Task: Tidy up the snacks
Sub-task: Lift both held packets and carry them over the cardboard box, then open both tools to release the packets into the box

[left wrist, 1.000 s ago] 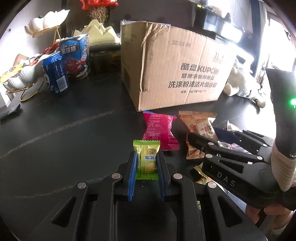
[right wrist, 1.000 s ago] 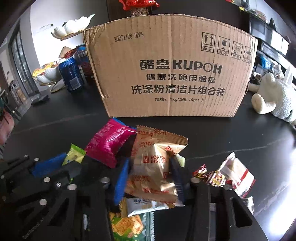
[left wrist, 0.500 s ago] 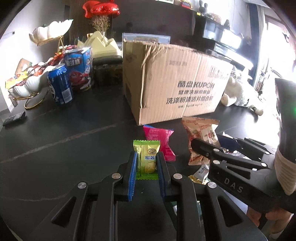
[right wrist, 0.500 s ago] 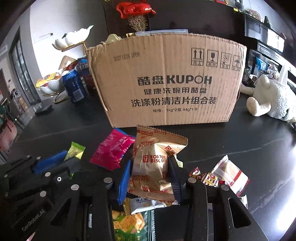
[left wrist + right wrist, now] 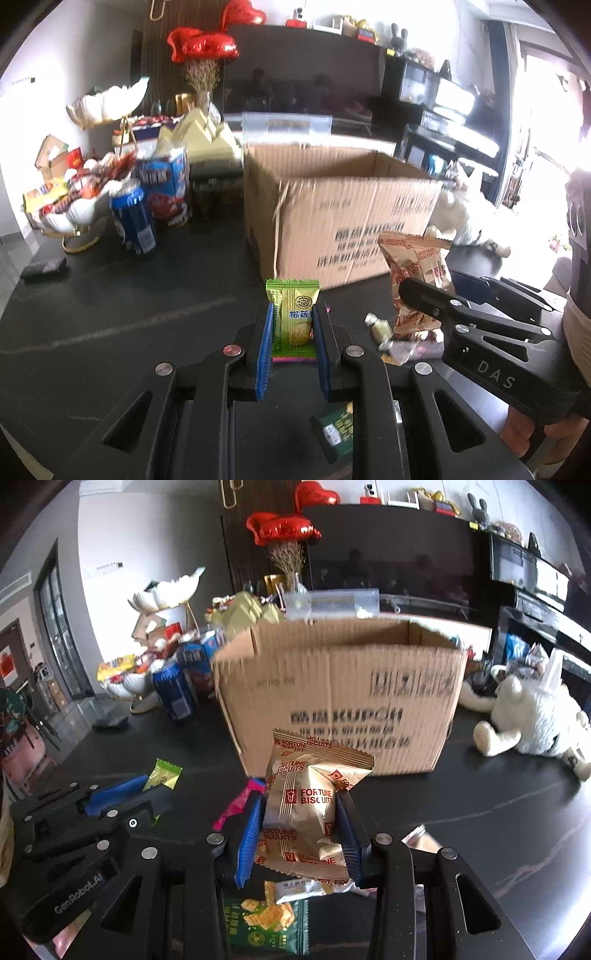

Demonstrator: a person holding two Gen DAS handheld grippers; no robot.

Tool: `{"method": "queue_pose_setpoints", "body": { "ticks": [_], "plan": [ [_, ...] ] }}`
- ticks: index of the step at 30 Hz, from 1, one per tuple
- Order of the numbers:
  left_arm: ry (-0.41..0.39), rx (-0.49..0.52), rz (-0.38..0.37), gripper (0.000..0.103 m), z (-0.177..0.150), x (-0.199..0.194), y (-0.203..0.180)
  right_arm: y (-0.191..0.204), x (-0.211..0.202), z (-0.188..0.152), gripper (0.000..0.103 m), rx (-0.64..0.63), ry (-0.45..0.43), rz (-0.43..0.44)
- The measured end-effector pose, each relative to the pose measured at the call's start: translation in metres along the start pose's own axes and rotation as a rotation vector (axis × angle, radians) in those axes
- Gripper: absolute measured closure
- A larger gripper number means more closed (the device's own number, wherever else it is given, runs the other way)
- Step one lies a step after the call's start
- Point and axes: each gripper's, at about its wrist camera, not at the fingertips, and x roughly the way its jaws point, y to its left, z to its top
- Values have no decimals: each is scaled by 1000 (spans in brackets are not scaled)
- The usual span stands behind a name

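left wrist view: green durian snack packet (image 5: pixel 294 321) is clamped by left gripper (image 5: pixel 294 345). gold fortune biscuits packet (image 5: pixel 306 808) is clamped by right gripper (image 5: pixel 301 834), before open cardboard box (image 5: pixel 343 694).

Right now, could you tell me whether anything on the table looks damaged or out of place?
The cardboard box has a torn, creased front-left corner, ragged along its edge. Loose snack packets lie scattered on the dark table in front of it, and a white plush toy lies slumped to the box's right.
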Motion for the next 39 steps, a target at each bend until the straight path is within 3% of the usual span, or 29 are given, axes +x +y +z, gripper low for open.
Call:
{"method": "queue_pose_setpoints", "body": {
  "ticks": [10,20,32,39],
  "plan": [
    [-67,42,-24,82,52,-22,-11,-7,-23,49,63,-12,-66,-20],
    [-80,67,-49,82,106,-15,-13,-14,-20,96,63,-44,-102,-36],
    [-37,135,-67,82,148,29,-17,-27,11,140,63,-75,-91,-52],
    [8,118,-75,81,166,63,-17,-37,36,152,62,-71,-64,-55]
  ]
}}
